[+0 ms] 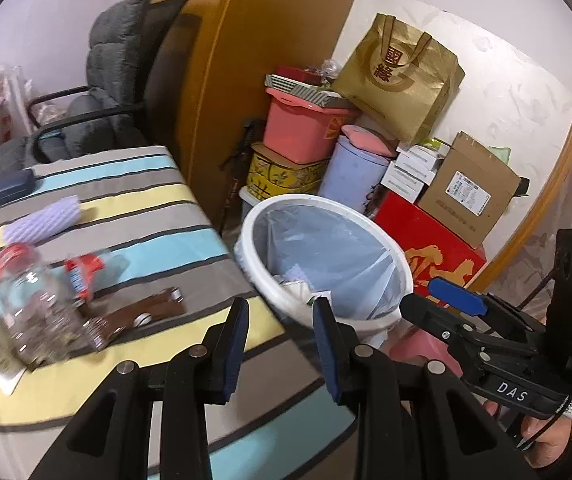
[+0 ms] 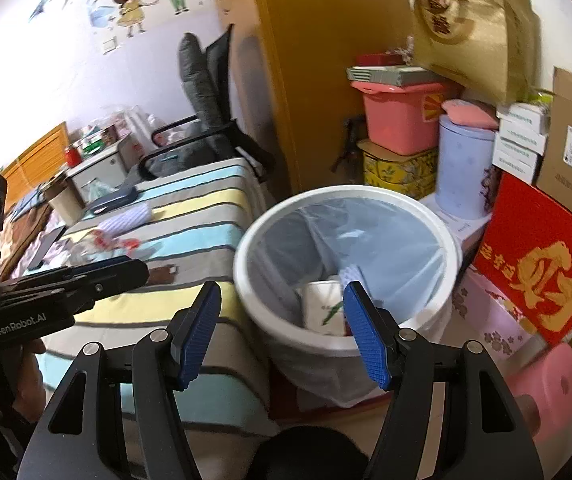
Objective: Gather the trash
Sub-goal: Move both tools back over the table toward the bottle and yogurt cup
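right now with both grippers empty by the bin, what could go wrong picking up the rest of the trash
1. The clear plastic bottle stands upright among crowded clutter on the striped tablecloth; a sideways reach by the left gripper might topple it.
2. The white bin sits tight against the table edge, so the right gripper could bump its rim.
3. The brown strap-like item lies flat and may slip from the pads.

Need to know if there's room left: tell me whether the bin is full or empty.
Neither: the bin holds a few pieces of trash at the bottom of its liner, including a white carton. Most of it is free.
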`<state>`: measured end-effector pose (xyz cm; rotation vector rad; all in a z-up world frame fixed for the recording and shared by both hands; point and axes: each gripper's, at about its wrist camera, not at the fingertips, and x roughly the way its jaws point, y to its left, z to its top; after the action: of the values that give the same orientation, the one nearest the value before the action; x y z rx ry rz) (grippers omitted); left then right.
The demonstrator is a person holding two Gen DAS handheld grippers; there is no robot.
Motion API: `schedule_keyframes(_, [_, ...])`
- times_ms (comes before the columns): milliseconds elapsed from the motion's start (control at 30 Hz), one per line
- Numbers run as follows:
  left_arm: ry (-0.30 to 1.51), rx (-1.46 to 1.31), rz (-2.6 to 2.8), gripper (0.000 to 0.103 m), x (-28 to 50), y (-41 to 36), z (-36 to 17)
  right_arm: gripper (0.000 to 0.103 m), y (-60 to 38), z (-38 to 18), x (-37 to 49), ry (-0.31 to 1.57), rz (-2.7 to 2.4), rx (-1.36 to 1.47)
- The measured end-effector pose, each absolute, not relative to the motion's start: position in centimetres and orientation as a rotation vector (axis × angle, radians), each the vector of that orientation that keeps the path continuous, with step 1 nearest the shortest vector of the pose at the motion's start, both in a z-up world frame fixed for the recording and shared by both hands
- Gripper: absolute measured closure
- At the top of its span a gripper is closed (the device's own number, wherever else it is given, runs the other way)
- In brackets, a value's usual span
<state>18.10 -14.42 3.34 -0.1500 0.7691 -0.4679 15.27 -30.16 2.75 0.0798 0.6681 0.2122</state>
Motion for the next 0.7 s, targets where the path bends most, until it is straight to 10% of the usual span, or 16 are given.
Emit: schedule_keyframes(700, [0.726,-0.151,-0.247,0.070,10.6,-6.9,3.5,0.037,-24.3,3.7,11.5,0.651,0.380,0.006])
